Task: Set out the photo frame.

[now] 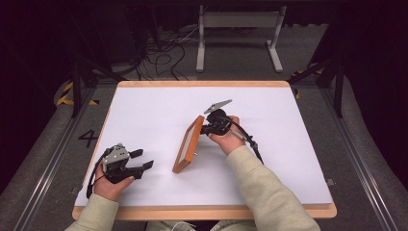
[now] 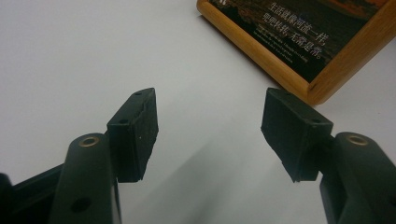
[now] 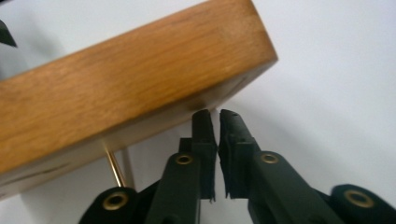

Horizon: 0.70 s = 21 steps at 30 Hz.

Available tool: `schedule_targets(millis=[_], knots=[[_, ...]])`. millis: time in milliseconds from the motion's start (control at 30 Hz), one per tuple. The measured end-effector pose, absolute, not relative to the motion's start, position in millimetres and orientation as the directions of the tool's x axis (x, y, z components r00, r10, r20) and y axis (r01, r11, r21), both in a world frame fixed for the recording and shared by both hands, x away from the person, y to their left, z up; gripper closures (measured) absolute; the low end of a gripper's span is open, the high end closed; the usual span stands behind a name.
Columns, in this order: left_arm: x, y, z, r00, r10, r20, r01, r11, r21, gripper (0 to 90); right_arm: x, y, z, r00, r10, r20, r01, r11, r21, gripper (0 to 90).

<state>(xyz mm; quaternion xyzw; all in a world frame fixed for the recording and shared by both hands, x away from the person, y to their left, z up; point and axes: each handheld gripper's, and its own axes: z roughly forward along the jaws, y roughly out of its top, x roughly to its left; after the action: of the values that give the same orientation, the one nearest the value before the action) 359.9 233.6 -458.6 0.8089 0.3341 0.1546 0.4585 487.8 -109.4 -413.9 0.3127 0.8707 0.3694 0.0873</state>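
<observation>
A wooden picture frame stands tilted on its edge in the middle of the white table. Its dark front with white lettering faces left, and the left gripper view has its lower corner ahead. My right gripper is level behind the frame's upper part. In the right gripper view its jaws stand a thin slit apart with nothing seen between them, tips right at the frame's wooden edge. A thin brass rod runs down behind the frame. My left gripper rests open at the front left, jaws wide and empty.
The table has a light wooden rim and stands on a grey floor. Cables and a grey metal stand lie beyond its far edge. Dark rails run along both sides.
</observation>
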Motion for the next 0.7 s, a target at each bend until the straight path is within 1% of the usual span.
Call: schedule_targets(millis=[233,333,367,400,467,500,600,633,667,700], knots=[[361,232,-459,0.728,0.684,-0.056,0.399,-0.356,0.845,36.6,477,-117,-399,-0.78,0.625,0.012,0.469,0.573,0.672,73.0],[362,233,-459,0.727,0.685,-0.057,0.4,-0.354,0.846,36.6,472,-121,-390,-0.778,0.629,-0.007,0.47,0.59,0.657,67.4],[362,232,-459,0.726,0.685,-0.056,0.4,-0.354,0.846,36.5,468,-124,-384,-0.778,0.627,-0.029,0.462,0.603,0.65,63.6],[361,232,-459,0.725,0.686,-0.059,0.402,-0.352,0.845,36.5,468,-124,-384,-0.778,0.627,-0.029,0.462,0.603,0.65,63.6],[363,232,-459,0.729,0.683,-0.05,0.395,-0.359,0.846,36.5,461,-128,-377,-0.775,0.631,-0.037,0.458,0.602,0.654,57.9],[362,231,-459,0.728,0.683,-0.057,0.401,-0.358,0.843,36.4,459,-129,-374,-0.776,0.631,-0.031,0.462,0.6,0.653,56.7],[362,231,-459,0.728,0.683,-0.053,0.399,-0.36,0.843,36.4,450,-132,-364,-0.778,0.627,-0.041,0.452,0.604,0.657,55.4],[362,231,-459,0.728,0.683,-0.053,0.399,-0.36,0.843,36.4,448,-133,-361,-0.781,0.623,-0.038,0.449,0.603,0.659,57.2],[362,231,-459,0.728,0.683,-0.057,0.401,-0.357,0.843,36.4,448,-133,-361,-0.781,0.623,-0.038,0.449,0.603,0.659,57.2],[361,231,-458,0.726,0.685,-0.057,0.402,-0.355,0.844,36.4,442,-133,-355,-0.793,0.609,-0.03,0.443,0.609,0.658,59.5]])
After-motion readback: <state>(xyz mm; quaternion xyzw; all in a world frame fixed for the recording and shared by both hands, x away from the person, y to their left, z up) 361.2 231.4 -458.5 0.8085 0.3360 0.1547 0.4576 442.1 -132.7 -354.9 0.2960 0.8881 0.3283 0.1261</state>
